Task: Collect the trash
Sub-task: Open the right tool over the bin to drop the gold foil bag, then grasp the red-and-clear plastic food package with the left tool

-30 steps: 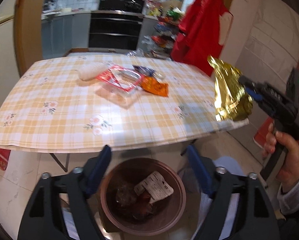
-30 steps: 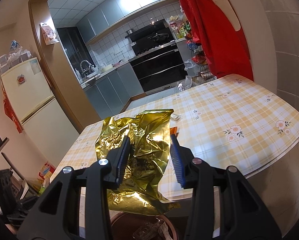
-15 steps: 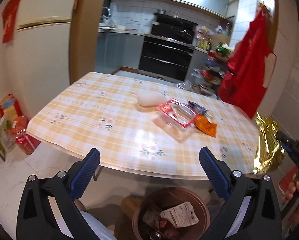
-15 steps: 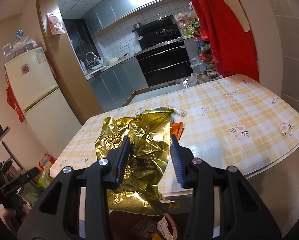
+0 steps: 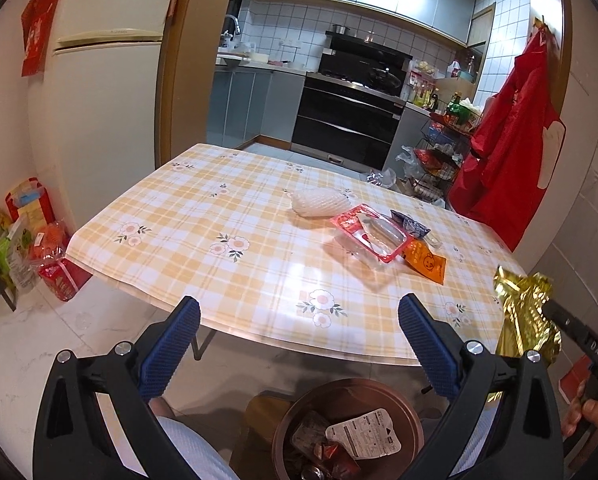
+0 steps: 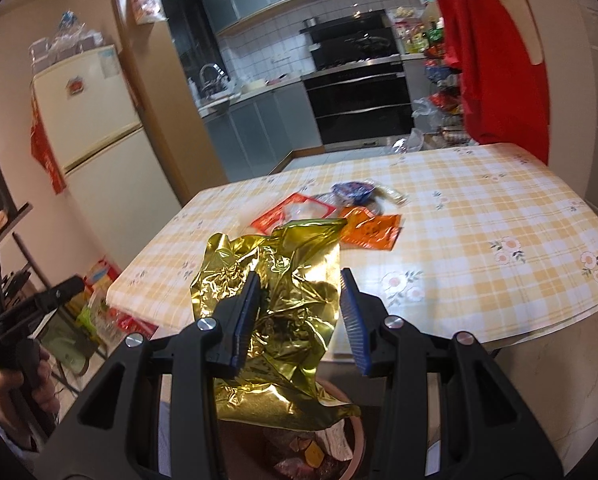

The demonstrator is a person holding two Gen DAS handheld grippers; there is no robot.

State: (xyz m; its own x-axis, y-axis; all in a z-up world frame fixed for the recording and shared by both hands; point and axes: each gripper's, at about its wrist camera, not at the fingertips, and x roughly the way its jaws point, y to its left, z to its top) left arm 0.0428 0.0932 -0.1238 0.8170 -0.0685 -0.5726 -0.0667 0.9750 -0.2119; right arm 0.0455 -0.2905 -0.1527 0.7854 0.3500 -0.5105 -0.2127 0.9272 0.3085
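Right fingers point(image 6: 299, 312) clamped on gold foil point(image 6: 275, 300) mid-frame, over bin point(image 6: 355, 440); left fingers point(image 5: 299, 344) apart, empty. Foil light, crinkly, slippery: grip bunched middle.

Left claw point(image 5: 299, 346) wide and empty, brown bin point(image 5: 349, 426) below, wrappers point(image 5: 373, 234) on checked table point(image 5: 203, 220)

Crumpled gold foil wrapper point(image 6: 283, 300) hangs above the brown bin point(image 5: 411, 408) of trash; red tray point(image 5: 369, 234), orange packet point(image 5: 427, 260), white foam net point(image 5: 319, 203) lie on the bench's far right
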